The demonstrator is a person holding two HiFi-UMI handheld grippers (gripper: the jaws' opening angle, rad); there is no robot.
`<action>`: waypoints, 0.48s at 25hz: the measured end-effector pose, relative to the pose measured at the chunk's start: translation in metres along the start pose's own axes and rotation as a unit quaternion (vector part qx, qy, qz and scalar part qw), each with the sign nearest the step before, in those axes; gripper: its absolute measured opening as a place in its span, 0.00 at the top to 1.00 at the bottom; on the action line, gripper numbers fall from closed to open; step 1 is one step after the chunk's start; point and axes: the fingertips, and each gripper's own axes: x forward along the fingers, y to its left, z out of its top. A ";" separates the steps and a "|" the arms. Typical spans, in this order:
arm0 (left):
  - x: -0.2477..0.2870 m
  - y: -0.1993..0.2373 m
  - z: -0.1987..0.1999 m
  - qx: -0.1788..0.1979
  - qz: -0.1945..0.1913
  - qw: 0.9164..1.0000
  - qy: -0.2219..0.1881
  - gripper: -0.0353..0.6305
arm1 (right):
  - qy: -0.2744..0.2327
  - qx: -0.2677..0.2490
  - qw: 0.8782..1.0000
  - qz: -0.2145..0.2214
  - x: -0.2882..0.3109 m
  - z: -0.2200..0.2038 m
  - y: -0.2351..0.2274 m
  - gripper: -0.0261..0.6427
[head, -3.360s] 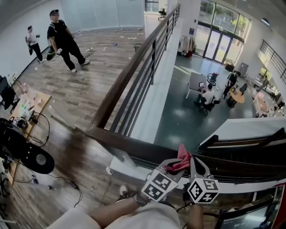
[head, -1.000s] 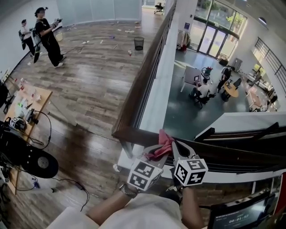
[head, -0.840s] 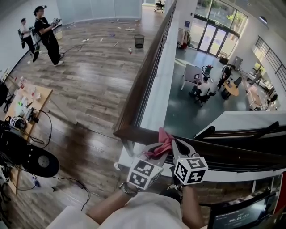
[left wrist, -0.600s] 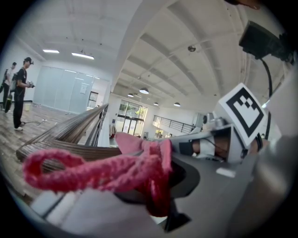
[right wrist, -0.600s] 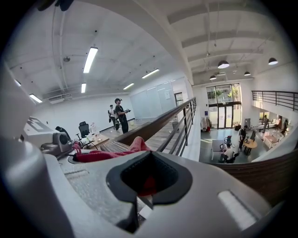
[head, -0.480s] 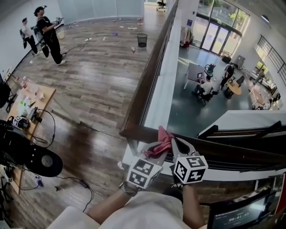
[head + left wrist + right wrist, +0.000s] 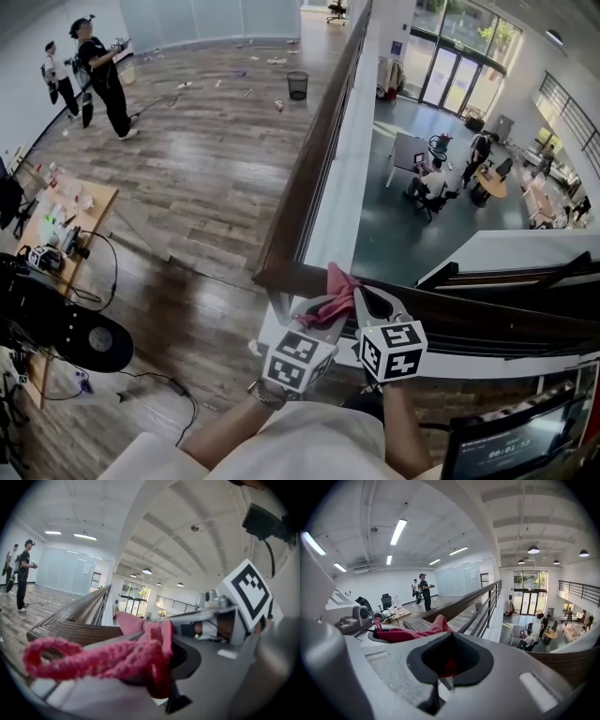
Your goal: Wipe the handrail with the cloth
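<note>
Cloth (image 7: 336,281) in pink meets the dark wooden handrail (image 7: 314,159) just beside its corner, where it appears to rest bunched on top of the near run. The left gripper (image 7: 330,309) is clamped on the cloth, whose looped end trails out toward the camera in that gripper's view. The right gripper (image 7: 367,302) sits just beside it with its jaws closed, and a scrap of red shows in the hollow between them, so it seems to pinch an edge of the same cloth. The next stroke likely turns on the rail's direction: the near run has its long axis left to right across the head view and stretches well away to the grippers' right, while the second run leaves the corner straight ahead. The left gripper is the one nearer the corner; the right one is nearer the long stretch of the near run. The count is one cloth, two grippers and one handrail in two runs.
</note>
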 end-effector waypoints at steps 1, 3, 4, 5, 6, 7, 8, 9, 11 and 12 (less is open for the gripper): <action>0.000 -0.001 0.000 0.000 0.001 1.000 0.001 0.84 | 0.000 0.003 1.000 0.003 -0.001 0.000 0.000 0.96; 0.000 -0.002 0.000 -0.001 0.002 1.000 0.002 0.84 | -0.001 0.006 1.000 0.009 -0.002 -0.001 0.000 0.96; 0.000 -0.002 0.000 -0.002 0.003 1.000 0.001 0.84 | -0.001 0.006 1.000 0.012 -0.002 -0.002 0.000 0.96; 0.001 -0.002 -0.001 -0.003 0.003 1.000 -0.001 0.84 | -0.001 0.004 1.000 0.013 -0.002 -0.002 0.000 0.96; 0.001 -0.001 -0.001 -0.004 0.003 1.000 -0.002 0.84 | -0.001 -0.001 1.000 0.013 -0.002 -0.003 0.000 0.96; 0.001 -0.001 -0.001 -0.006 0.004 1.000 -0.003 0.84 | 0.001 -0.010 1.000 0.013 0.000 -0.004 0.000 0.96; 0.002 0.000 -0.002 -0.009 0.006 1.000 -0.002 0.84 | 0.003 -0.017 1.000 0.013 0.001 -0.004 0.001 0.96; 0.002 0.001 -0.003 -0.012 0.010 1.000 -0.001 0.84 | 0.006 -0.022 1.000 0.016 0.002 -0.005 0.001 0.96; 0.002 -0.001 -0.005 -0.018 0.019 1.000 0.001 0.84 | 0.010 -0.027 0.999 0.023 0.001 -0.006 0.000 0.96; 0.004 -0.003 -0.005 -0.020 0.022 1.000 0.000 0.84 | 0.012 -0.029 0.999 0.026 -0.001 -0.007 -0.002 0.96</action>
